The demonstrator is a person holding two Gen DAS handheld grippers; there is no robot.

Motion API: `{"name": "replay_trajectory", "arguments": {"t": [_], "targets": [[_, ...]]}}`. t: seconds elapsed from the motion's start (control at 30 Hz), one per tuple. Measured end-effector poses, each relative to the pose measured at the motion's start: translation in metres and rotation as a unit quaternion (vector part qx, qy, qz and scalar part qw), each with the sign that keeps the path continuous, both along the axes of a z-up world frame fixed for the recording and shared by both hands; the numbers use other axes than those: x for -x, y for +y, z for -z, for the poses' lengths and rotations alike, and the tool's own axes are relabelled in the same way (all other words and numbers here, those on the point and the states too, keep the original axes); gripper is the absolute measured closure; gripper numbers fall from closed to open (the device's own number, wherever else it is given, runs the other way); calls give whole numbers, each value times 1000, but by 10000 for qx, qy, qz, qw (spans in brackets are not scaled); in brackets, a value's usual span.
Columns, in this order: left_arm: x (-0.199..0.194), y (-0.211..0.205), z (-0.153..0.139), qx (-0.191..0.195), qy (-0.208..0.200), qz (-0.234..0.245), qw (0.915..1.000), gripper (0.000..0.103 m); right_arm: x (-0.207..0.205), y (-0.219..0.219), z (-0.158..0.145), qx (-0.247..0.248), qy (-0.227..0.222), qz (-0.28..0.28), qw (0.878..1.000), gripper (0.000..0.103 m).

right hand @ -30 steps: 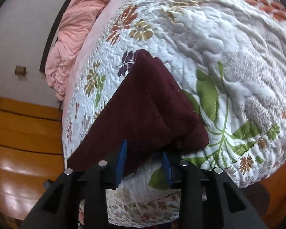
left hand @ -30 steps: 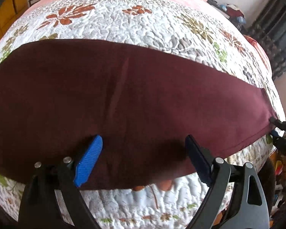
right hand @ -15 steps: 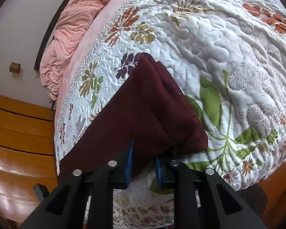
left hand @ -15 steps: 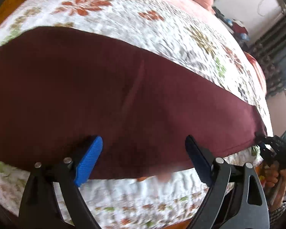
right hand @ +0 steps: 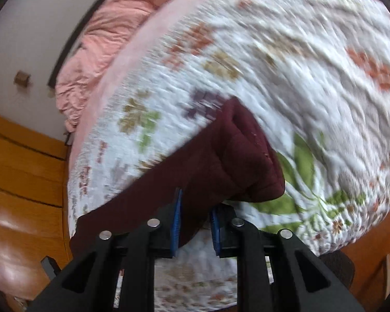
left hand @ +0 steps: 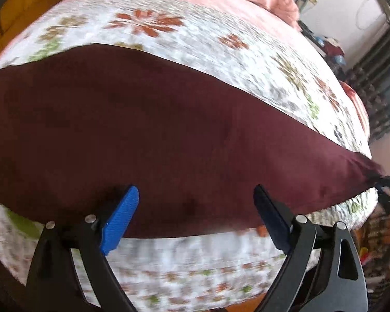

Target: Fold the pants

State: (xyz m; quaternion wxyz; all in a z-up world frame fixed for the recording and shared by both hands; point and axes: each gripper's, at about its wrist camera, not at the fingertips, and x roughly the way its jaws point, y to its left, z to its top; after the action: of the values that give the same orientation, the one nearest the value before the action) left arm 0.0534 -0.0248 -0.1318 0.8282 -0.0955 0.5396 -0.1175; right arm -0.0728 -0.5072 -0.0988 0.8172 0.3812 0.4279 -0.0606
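Note:
The dark maroon pants (left hand: 156, 135) lie stretched across the floral quilt, folded lengthwise into one long band. My left gripper (left hand: 195, 208) is open, its blue pads wide apart over the near edge of the band, holding nothing. My right gripper (right hand: 193, 215) is shut on the end of the pants (right hand: 228, 161), which bunches up between its blue pads and lifts off the quilt. In the left wrist view the right gripper (left hand: 388, 189) shows small at the far right, at the tip of the band.
The white floral quilt (left hand: 221, 33) covers the bed (right hand: 312, 59). A pink blanket (right hand: 109, 36) is heaped at the head end. Orange wooden floor (right hand: 20, 171) lies beside the bed. Clutter and a dark curtain (left hand: 382, 83) stand at the right.
My right gripper has closed on the pants' end and lifted it slightly. The left gripper has stayed open and shifted along the near edge; both views are blurred by motion.

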Motion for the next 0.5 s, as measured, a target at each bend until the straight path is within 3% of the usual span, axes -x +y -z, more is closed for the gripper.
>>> {"name": "replay_trajectory", "arguments": {"t": [0.23,0.5], "targets": [[8,71,-8,-247,-133,-645,9975,13,-35,64,-68,797,-452,-727,9931,83],[9,108,-7,-79,-86,-1125,9936,13,-69,140,-95,1217,-607,-1435,9803,83]]}}
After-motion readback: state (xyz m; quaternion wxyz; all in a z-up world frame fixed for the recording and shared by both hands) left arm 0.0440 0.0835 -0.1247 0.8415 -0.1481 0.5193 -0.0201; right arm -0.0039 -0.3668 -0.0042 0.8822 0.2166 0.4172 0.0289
